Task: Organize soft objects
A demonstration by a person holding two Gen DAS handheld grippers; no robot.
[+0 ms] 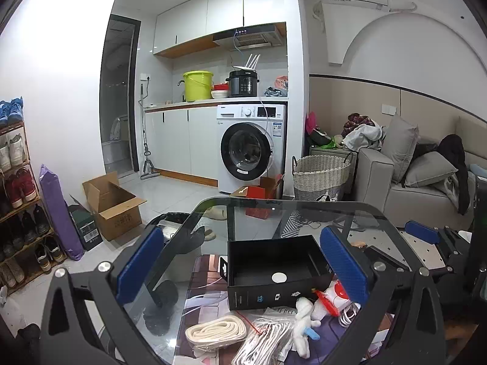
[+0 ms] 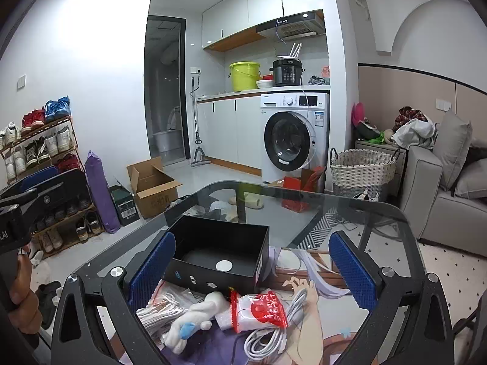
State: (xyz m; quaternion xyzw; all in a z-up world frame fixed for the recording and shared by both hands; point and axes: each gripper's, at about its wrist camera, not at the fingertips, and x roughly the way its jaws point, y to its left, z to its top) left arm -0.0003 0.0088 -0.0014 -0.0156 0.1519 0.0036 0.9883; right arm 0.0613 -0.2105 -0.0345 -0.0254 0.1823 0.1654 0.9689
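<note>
An open, empty black box (image 1: 274, 264) (image 2: 219, 252) stands on a glass table (image 1: 304, 203) (image 2: 304, 190). In front of it lie a white plush toy (image 1: 304, 319) (image 2: 194, 316), a red-and-white packet (image 1: 331, 298) (image 2: 258, 310), a coiled white cable (image 2: 274, 334), a clear bag of white cords (image 1: 264, 340) (image 2: 164, 301) and a bagged cream rope coil (image 1: 216, 331). My left gripper (image 1: 242, 266) hovers open above the box and the pile. My right gripper (image 2: 252, 270) is open too, over the plush toy and packet. Neither holds anything.
A printed mat (image 2: 319, 273) covers the near part of the glass. Beyond the table are a wicker basket (image 1: 319, 176), a grey sofa (image 1: 411, 188), a washing machine (image 1: 252, 149), an open cardboard box (image 1: 115, 203) and a shoe rack (image 1: 18, 206). A hand (image 2: 24, 298) grips the left tool.
</note>
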